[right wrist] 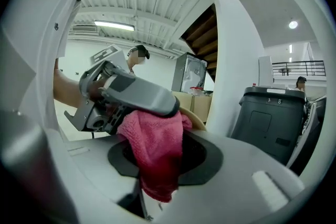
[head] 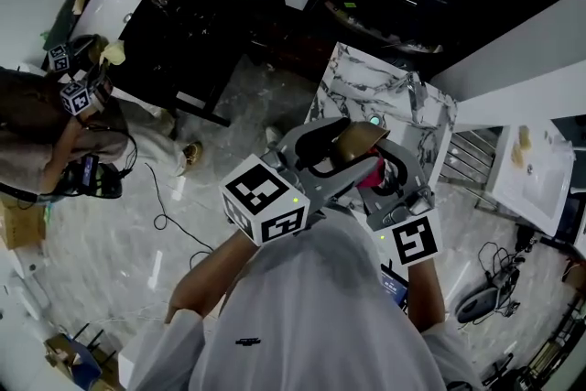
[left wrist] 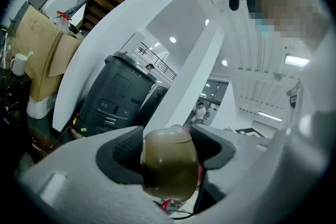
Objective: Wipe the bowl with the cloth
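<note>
Head view: bowl mostly covered by the left claw gripping it; cloth only a pink scrap past it. Left gripper view: cloth a thin pink edge behind the bowl. Right gripper view: bowl just a rim sliver behind cloth

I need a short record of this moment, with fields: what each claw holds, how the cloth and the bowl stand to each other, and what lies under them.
left claw: shut on the brown bowl
right claw: shut on the pink cloth
cloth and bowl: cloth bunched close against the bowl's rim, beside the left claw
under them: marble-patterned tabletop, seen in the head view
task state: cloth is at the bowl; whether it is rubbing cannot be told
</note>
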Motion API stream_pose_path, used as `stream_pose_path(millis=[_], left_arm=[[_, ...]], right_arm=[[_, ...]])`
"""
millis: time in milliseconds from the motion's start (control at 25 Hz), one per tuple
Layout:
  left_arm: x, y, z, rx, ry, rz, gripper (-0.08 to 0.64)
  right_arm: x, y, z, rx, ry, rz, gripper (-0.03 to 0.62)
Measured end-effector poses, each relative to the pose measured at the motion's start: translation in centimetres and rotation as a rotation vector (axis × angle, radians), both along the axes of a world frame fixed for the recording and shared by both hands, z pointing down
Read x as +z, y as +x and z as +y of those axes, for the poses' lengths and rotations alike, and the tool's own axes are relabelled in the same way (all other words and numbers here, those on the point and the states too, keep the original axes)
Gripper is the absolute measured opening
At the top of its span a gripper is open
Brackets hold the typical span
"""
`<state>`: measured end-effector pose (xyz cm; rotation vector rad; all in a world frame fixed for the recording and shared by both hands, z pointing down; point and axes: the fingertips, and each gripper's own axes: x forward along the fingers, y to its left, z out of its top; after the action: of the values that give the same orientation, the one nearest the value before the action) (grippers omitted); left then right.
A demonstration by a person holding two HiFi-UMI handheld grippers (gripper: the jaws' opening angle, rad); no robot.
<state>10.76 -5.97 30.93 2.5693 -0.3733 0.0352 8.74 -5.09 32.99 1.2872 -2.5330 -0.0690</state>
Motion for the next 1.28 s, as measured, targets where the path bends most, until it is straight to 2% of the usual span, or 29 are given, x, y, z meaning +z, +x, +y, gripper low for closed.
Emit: stream_pose_path(millis=[400,800,1080,1280], left_arm=[[-1.9,-1.1,-0.7,-0.059,0.009,0.055,0.290],[-2.9,-0.8,-1.3,-0.084,0.026,0.065,0.290],[-1.6,0.7,0.3,-0.043,0.015,0.044,0.288],[-1.1,1.1,1.6,-0.023,0.012,0.040,0.288]], right_arm=[[-1.6,1.9,-1.1,0.111,0.024,-0.007,0.130],[-0.9,1.4,0.0,0.091,0.007,-0.010,0.130],[-0.5,0.4,1.5,0.041,-0.020,-0.081,0.129],[-0.9,1.6,1.3,0.062,0.015,-0.068,0.130]])
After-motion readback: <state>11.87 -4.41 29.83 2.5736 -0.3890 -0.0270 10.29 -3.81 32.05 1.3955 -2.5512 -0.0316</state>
